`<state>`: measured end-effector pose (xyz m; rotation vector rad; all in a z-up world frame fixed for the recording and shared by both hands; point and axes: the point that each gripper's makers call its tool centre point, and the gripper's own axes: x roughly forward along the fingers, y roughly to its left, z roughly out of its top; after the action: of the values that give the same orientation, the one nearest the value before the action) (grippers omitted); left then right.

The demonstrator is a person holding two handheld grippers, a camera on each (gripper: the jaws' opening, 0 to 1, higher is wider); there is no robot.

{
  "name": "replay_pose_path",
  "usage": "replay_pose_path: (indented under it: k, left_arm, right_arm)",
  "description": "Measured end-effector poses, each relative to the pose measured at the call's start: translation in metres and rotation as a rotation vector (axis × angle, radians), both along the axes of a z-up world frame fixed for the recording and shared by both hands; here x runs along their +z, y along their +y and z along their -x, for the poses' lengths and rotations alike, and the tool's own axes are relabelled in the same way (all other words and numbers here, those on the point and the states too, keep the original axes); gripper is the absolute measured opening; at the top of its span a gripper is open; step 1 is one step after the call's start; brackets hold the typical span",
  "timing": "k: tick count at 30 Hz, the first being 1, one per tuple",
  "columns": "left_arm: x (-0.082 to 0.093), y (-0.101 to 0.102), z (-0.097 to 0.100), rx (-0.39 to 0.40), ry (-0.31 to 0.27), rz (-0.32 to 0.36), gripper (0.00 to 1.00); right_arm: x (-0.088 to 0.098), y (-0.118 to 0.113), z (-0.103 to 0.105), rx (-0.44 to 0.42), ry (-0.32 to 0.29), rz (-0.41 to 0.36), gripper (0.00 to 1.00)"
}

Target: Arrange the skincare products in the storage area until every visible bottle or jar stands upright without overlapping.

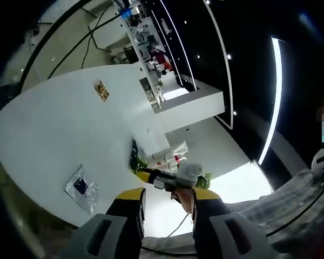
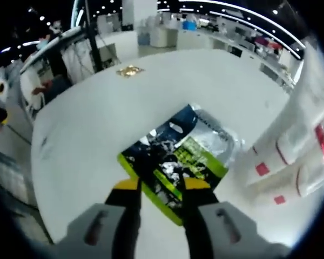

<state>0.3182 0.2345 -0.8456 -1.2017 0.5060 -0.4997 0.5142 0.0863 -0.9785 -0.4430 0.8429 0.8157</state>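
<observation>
Right gripper (image 2: 160, 189) spread over near edge of green-black sachet (image 2: 173, 162) on white table (image 2: 86, 124), left gripper (image 1: 170, 197) spread farther off; probably light, floppy, slick, so pinch by a stiff edge; white tubes (image 2: 291, 162) right.

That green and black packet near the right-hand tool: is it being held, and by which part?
It cannot be told. The right gripper has its jaws on either side of the packet's near corner, but a real pinch isn't visible. The left gripper holds nothing.
</observation>
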Motion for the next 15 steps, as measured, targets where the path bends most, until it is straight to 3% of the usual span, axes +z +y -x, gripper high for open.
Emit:
replay_pose_path:
  k: [8, 11, 15]
  left_arm:
    - [0.002, -0.004, 0.000, 0.008, 0.001, -0.008, 0.35]
    - [-0.005, -0.008, 0.004, -0.020, 0.018, -0.084, 0.35]
    - [-0.006, -0.014, 0.004, -0.036, 0.035, -0.104, 0.35]
  right_arm:
    - [0.000, -0.002, -0.016, -0.035, 0.013, 0.000, 0.25]
    - [0.000, -0.003, -0.022, -0.050, 0.012, -0.003, 0.25]
    - [0.001, -0.003, -0.029, -0.082, 0.015, -0.006, 0.25]
